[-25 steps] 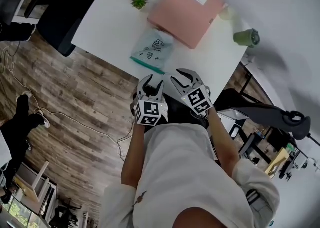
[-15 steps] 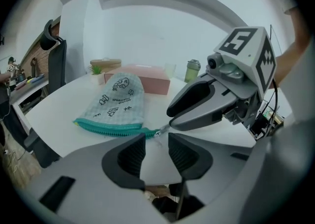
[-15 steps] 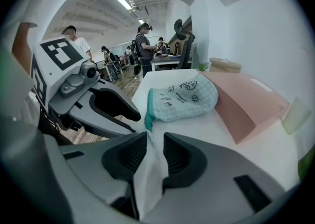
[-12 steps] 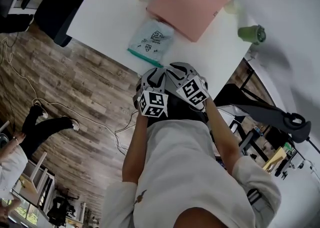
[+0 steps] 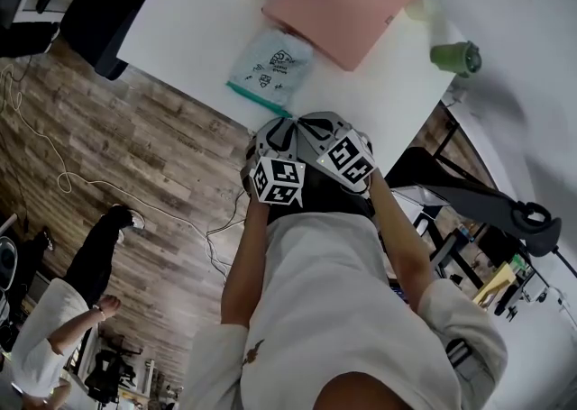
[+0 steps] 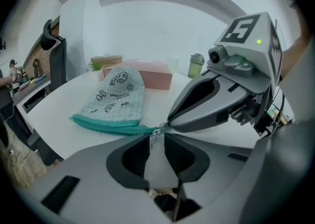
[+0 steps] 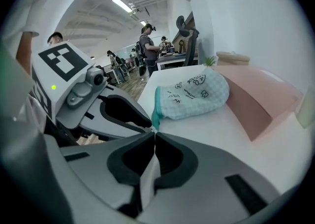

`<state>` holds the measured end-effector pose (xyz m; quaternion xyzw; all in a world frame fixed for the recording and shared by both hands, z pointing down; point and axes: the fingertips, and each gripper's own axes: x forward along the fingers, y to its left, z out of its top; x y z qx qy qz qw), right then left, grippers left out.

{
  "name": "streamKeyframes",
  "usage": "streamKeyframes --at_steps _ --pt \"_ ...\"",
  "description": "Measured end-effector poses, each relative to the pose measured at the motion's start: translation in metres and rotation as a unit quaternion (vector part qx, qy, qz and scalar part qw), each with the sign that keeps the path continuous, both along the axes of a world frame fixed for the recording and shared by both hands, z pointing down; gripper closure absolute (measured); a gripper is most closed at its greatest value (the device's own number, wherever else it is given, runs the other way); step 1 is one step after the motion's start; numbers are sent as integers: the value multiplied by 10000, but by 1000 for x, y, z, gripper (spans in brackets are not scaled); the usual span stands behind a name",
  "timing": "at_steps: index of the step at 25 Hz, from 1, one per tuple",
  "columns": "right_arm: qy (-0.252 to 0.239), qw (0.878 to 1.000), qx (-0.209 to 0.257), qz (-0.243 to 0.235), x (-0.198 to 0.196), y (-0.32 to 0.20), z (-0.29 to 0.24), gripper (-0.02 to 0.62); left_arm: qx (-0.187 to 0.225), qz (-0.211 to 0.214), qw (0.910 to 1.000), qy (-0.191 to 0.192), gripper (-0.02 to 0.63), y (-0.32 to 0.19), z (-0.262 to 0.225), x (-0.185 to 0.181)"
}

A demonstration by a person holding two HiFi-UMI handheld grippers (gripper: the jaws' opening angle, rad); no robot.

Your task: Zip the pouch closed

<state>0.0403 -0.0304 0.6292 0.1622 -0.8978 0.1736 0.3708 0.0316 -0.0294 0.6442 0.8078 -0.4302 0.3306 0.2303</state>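
White surface (image 5: 180,30): pouch (image 5: 269,64) near edge | my right tongs (image 7: 154,132) shut at zipper (image 6: 110,125) end, grip unclear | left tongs (image 6: 157,137) narrowly apart, just been closing, pull (image 6: 152,140) between | I'd pinch firmly, drag straight.

Beyond the left claw (image 6: 157,133): a pink box (image 6: 158,79), a small plant (image 6: 95,64) leftward, perhaps a green jar (image 6: 196,65) rightward.

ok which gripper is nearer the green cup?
Right. The right gripper sits at the table edge toward the green cup; the left gripper, jaws just closing with the zipper pull between them, is beyond it, farther off.
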Motion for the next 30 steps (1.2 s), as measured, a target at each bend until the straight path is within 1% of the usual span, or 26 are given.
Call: streamKeyframes --at_steps 3,4,10,14,20,24,30 --pt "-40 10000 -23 19 0 0 -1 588 25 36 9999 -156 584 -2 3 -3" --pt "-40 10000 -19 18 0 0 -1 589 22 84 9998 -183 596 -2 3 -3" --pt "37 10000 12 38 3 -3 1 589 -71 309 9994 -104 606 -1 2 -1" --pt "159 9998 83 -28 4 -3 1 591 -104 323 9994 -79 607 0 1 -2" --pt "155 9999 37 38 5 -4 1 591 -110 394 9991 -79 607 -2 0 -4" --pt "161 9998 36 87 5 -5 0 591 -114 359 9993 -59 607 -3 -2 -5" --pt "187 9996 36 185 6 -6 -1 591 -146 284 9994 127 607 -3 -7 -5"
